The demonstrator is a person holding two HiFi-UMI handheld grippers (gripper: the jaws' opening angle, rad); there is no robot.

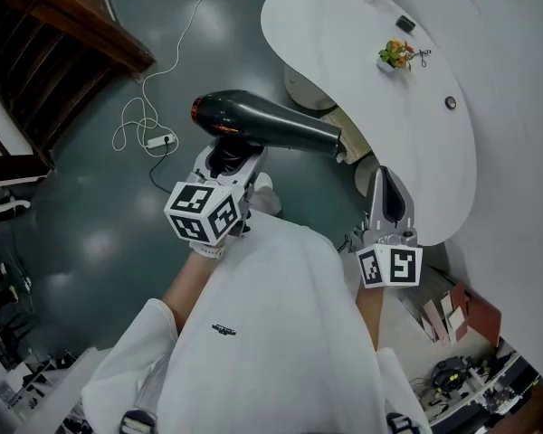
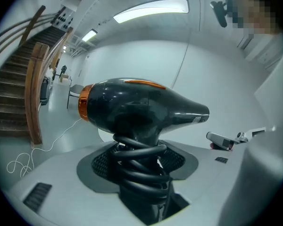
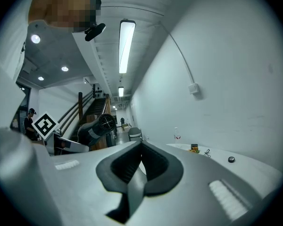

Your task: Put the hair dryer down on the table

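A black hair dryer (image 1: 271, 125) with an orange rear ring hangs level in the air over the dark floor, nozzle toward the white table (image 1: 407, 134). My left gripper (image 1: 229, 158) is shut on its handle, which has the black cord (image 2: 140, 161) coiled round it. In the left gripper view the hair dryer (image 2: 137, 109) fills the middle, above the left gripper (image 2: 139, 150). My right gripper (image 1: 385, 181) hovers at the table's near edge, shut and holding nothing. In the right gripper view the right gripper (image 3: 140, 144) has its jaws touching, and the hair dryer (image 3: 97, 128) shows at left.
On the table stand a small orange plant (image 1: 395, 54), a dark flat object (image 1: 404, 23) and a round black knob (image 1: 450, 102). A white cable with a power strip (image 1: 156, 140) lies on the floor. A wooden staircase (image 1: 77, 21) rises at the upper left. Boxes (image 1: 452, 313) sit at the lower right.
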